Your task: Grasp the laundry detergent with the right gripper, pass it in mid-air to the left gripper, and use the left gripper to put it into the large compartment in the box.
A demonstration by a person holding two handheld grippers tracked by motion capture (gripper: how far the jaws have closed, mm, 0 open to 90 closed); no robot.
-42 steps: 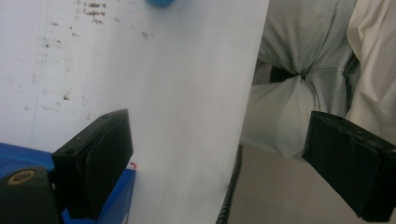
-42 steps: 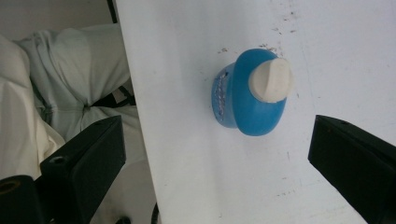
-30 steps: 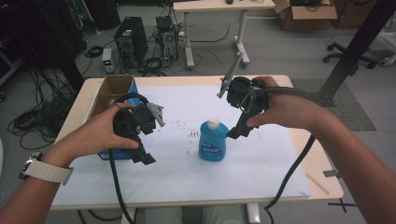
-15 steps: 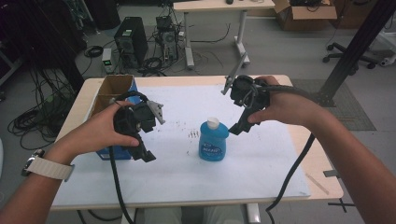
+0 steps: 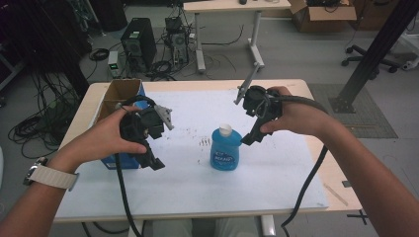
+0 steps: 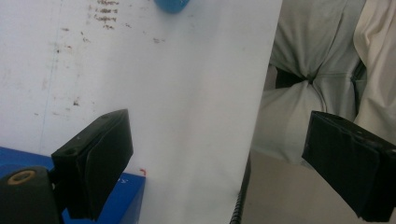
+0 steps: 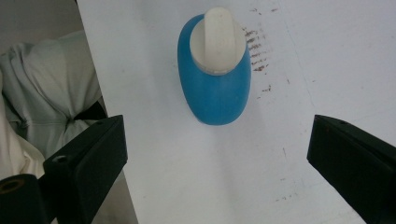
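The blue plastic bottle with a white cap [image 5: 226, 149] stands upright near the middle of the white surface [image 5: 276, 173], untouched by either claw. Compared with a second ago, the right claw [image 5: 245, 140] has come down and now hangs just off the bottle's shoulder at its 3 o'clock, still apart from it. In the right gripper view its two black jaws stand wide with nothing between them, and the bottle [image 7: 214, 70] sits ahead at 12 o'clock, seen from over its cap. That descent suggests an approach for a grasp is under way; the jaws look wide enough to pass round the body or neck, but they still need to drop and line up on either side.

The left claw [image 5: 154, 163] has kept its place over the near-left part of the surface, next to the open cardboard box with blue sides [image 5: 118, 98] at about 9 o'clock from the bottle. Its jaws also stand wide and empty in the left gripper view, pointing at the surface's near edge. It appears to be waiting, perhaps to steady the bottle later.
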